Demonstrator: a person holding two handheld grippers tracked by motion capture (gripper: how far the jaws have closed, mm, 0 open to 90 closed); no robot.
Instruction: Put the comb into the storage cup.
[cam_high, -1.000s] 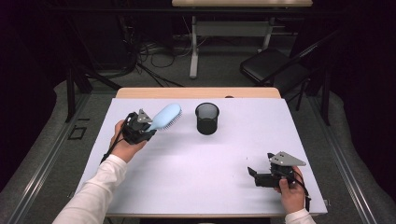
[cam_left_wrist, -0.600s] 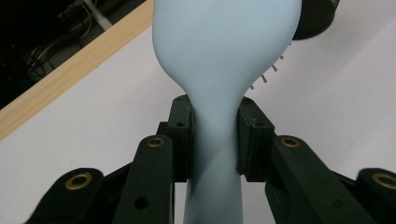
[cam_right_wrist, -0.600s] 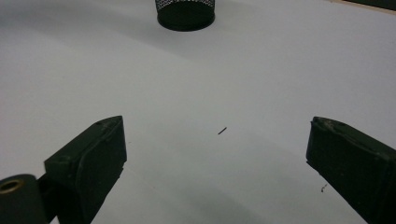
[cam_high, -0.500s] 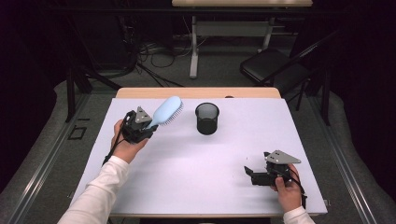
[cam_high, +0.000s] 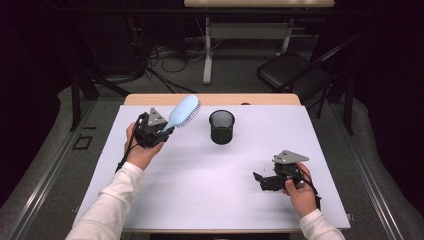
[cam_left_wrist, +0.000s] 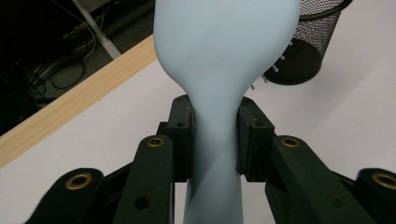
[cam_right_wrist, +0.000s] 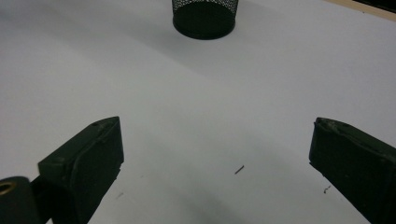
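Since a second ago, the right gripper (cam_high: 260, 181) has slid across the bench (cam_high: 210, 200) toward its near right side — its fingers (cam_right_wrist: 88, 158) stand wide apart with nothing between them. Left gripper (cam_high: 159, 131) clamps the neck of the pale blue hairbrush (cam_high: 183, 111) — lifted off the bench, head tilted toward the black mesh cup (cam_high: 222, 127) just beside it.

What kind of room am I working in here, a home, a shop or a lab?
Most likely a lab or recording workspace, not a home. A white-topped table with a wooden far edge stands alone in a dark room, loose cables trail across the floor behind it, and a black folding chair sits off to the side.
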